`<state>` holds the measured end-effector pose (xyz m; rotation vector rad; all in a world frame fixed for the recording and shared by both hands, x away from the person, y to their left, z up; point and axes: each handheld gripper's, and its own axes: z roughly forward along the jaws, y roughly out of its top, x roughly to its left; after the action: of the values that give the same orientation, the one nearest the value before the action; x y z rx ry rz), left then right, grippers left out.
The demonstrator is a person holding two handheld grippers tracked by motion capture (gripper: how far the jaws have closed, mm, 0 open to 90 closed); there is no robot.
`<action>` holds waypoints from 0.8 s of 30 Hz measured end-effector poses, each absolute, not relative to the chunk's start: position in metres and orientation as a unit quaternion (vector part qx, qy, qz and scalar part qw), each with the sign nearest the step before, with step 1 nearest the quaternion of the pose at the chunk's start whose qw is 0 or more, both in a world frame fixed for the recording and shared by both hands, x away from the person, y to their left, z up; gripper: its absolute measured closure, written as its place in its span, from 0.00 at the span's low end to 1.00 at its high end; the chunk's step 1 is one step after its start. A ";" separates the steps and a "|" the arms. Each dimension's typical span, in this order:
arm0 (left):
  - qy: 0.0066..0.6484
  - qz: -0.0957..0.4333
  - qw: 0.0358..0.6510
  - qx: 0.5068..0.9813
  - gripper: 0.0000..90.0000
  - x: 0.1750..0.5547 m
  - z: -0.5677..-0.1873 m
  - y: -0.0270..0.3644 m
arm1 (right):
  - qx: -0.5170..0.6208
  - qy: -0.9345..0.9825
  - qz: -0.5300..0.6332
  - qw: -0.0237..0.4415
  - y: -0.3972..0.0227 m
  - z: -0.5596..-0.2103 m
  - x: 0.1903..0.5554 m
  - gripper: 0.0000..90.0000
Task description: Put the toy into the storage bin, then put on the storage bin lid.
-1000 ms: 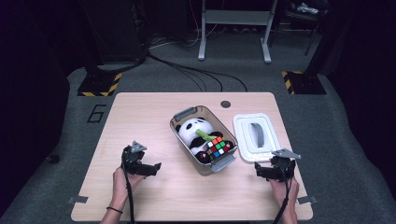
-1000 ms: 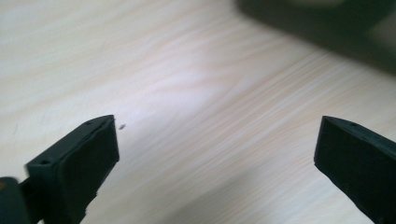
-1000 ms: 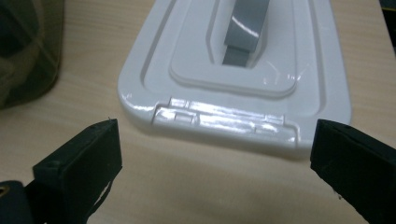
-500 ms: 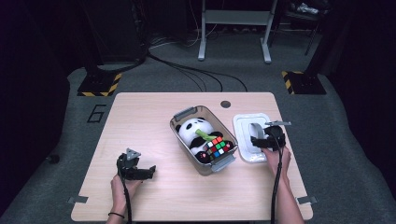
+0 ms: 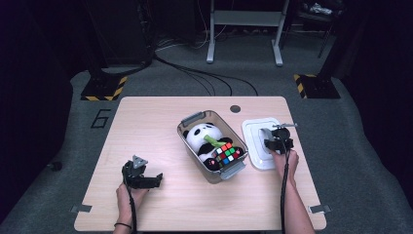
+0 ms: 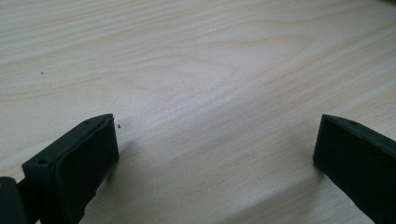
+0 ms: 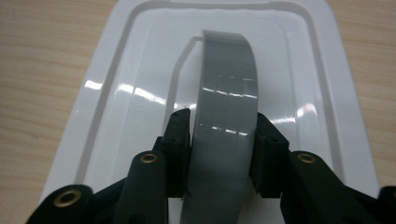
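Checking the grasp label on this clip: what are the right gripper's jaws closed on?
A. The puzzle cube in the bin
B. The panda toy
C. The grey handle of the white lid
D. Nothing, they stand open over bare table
C: in the right gripper view the right gripper has a black pad against each side of the grey handle rising from the white lid, its jaws having just closed on it.

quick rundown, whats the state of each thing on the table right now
bin: open, lid off
lid: flat on table beside bin
lid handle: raised, clamped
right gripper: just closed on lid handle
left gripper: open, nothing between its jaws
panda: inside bin
cube: inside bin, on panda
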<state>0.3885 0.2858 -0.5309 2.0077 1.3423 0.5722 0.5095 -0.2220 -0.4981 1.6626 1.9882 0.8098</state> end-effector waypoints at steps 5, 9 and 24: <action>0.509 0.217 0.323 0.768 0.00 0.388 -0.531 0.286 | 0.588 0.723 0.292 0.213 -0.223 -0.493 0.507 0.74; 0.510 0.217 0.323 0.767 0.00 0.388 -0.531 0.286 | 0.581 0.725 0.298 0.220 -0.221 -0.483 0.502 0.74; 0.509 0.218 0.323 0.768 0.00 0.388 -0.531 0.286 | 0.563 0.734 0.309 0.222 -0.223 -0.432 0.491 0.74</action>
<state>0.3883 0.2859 -0.5307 2.0145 1.3365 0.5711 0.4914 -0.2228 -0.4323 1.5541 2.0279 0.8535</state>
